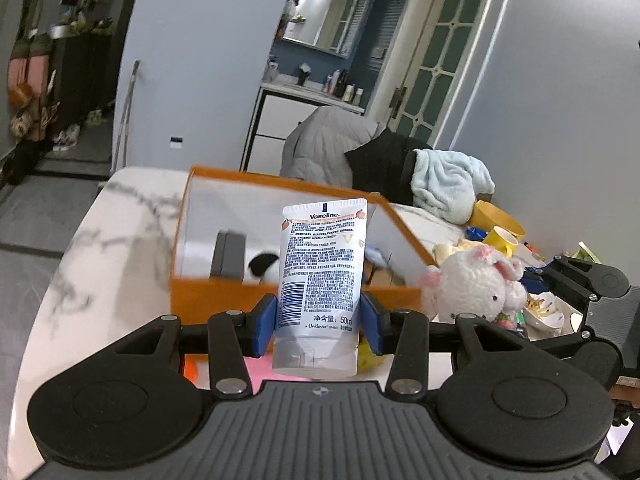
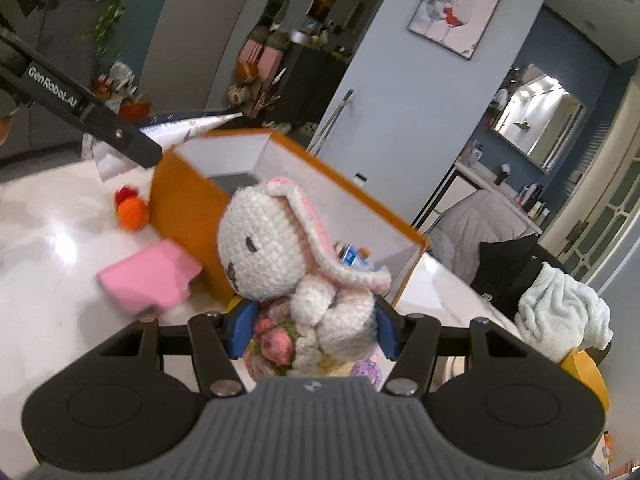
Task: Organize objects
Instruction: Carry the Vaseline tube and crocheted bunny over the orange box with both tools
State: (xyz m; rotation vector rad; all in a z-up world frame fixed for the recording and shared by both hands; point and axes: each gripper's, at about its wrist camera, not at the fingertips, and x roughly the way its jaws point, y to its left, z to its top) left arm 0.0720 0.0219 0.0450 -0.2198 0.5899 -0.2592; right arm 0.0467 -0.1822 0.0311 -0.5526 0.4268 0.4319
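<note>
My left gripper (image 1: 320, 322) is shut on a white Vaseline tube (image 1: 322, 272), held upright just before the near wall of an open orange box (image 1: 208, 294). The box holds a dark grey block (image 1: 229, 254) and a black-and-white thing (image 1: 264, 266). My right gripper (image 2: 314, 326) is shut on a white crochet bunny (image 2: 280, 252) with pink ears and a flower bunch, held beside the orange box (image 2: 188, 204). The bunny also shows in the left wrist view (image 1: 476, 280), right of the box. The tube's crimped end (image 2: 192, 126) shows above the box in the right wrist view.
The white marble table (image 1: 100, 240) bears a pink box (image 2: 150, 280), an orange and red knitted thing (image 2: 130, 206), a yellow mug (image 1: 502, 240) and yellow bowl (image 1: 498, 216). A light blue towel (image 1: 448, 184) and dark clothes lie behind the table.
</note>
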